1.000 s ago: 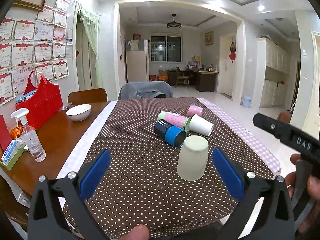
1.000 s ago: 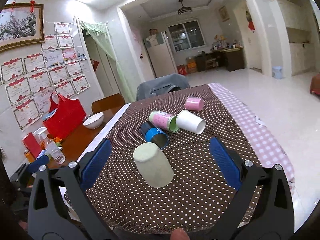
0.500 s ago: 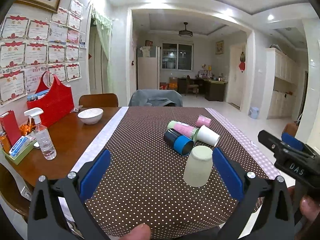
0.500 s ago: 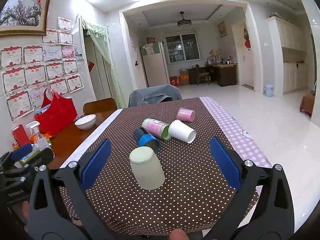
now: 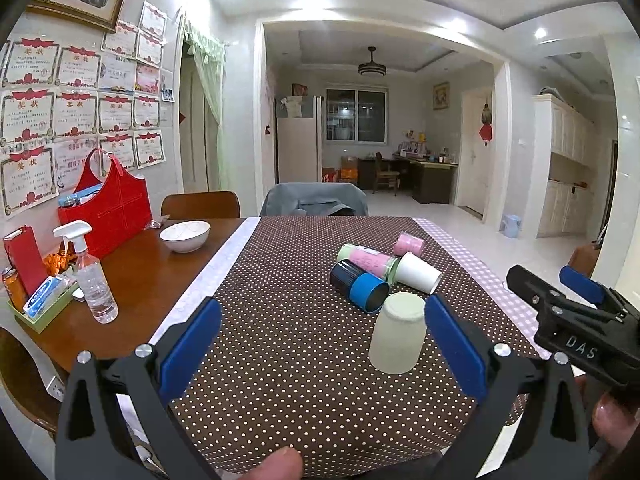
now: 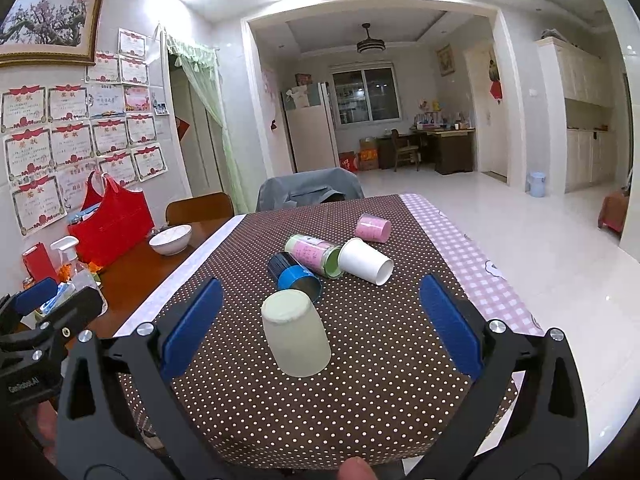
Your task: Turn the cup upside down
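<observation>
Both grippers, left and right, are spread wide and hold nothing, pulled back at the table's near edge. Between them on the dotted cloth stands the cup, mouth down, base up, just near of the blue cup lying in the pile. It looks light and thin-walled (easily tipped or squashed), so a gentle pinch across mid-body seems best. Pale green, plain, tapering toward its base, no handle.
</observation>
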Demonstrator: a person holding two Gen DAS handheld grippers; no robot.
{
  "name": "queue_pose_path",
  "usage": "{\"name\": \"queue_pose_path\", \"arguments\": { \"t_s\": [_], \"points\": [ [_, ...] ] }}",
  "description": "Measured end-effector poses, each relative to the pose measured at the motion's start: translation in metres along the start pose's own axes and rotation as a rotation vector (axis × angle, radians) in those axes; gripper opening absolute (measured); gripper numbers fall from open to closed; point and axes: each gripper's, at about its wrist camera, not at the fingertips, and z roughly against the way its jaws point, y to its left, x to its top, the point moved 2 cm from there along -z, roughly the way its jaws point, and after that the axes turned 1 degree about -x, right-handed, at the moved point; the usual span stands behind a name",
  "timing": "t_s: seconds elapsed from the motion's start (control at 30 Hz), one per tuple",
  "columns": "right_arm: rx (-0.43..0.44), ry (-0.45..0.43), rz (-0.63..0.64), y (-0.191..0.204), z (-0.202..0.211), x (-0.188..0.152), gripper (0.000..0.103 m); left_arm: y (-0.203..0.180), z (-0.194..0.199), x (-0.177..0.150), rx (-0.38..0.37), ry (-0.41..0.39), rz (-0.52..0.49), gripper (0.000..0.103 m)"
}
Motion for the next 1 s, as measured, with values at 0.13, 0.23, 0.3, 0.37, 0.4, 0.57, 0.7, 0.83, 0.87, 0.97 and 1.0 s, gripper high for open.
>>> {"name": "queue_pose_path", "arguments": {
  "t_s": [0.13,0.23,0.3,0.37,0.4,0.57,0.7,0.83,0.87,0.97,1.0],
  "points": [
    [-0.001,0.001,0.005,0.0014,-0.0005,-0.0011,0.097,0.0000,0.0000,0.0001,-0.001,0.000,0.001,0.099],
    [-0.001,0.003,0.011,0.0034,-0.0005,-0.0012,0.097,-0.0004,0.0000,-0.0001,-0.001,0.001,0.000,0.099],
    [-0.001,0.003,0.015,0.0045,-0.0007,-0.0018,0.097,-0.0004,0.0002,-0.0002,-0.004,0.002,0.001,0.099],
    [-0.001,0.005,0.014,0.0042,-0.0015,-0.0023,0.097,-0.0004,0.0009,-0.0005,-0.004,0.003,0.002,0.099],
    [-0.002,0.005,0.013,0.0039,-0.0017,-0.0024,0.097,-0.0005,0.0007,-0.0004,-0.004,0.004,0.002,0.099],
    [-0.003,0.006,0.013,0.0036,-0.0022,-0.0031,0.097,-0.0009,0.0007,0.0000,0.003,-0.003,-0.005,0.099],
    [0.002,0.008,0.012,0.0033,-0.0034,-0.0033,0.097,0.0008,0.0030,-0.0004,-0.006,-0.018,0.005,0.099],
    [0.001,0.008,0.011,0.0033,-0.0033,-0.0033,0.097,0.0045,0.0024,-0.0001,0.000,-0.021,0.016,0.099],
    [0.001,0.008,0.011,0.0032,-0.0034,-0.0033,0.097,0.0043,0.0023,0.0001,0.006,-0.022,0.015,0.099],
    [0.002,0.008,0.013,0.0029,-0.0037,-0.0035,0.097,0.0045,0.0009,0.0004,0.017,-0.011,0.016,0.099],
    [0.001,0.009,0.011,0.0030,-0.0038,-0.0034,0.097,0.0041,0.0002,0.0006,0.021,-0.010,0.013,0.099]
  ]
}}
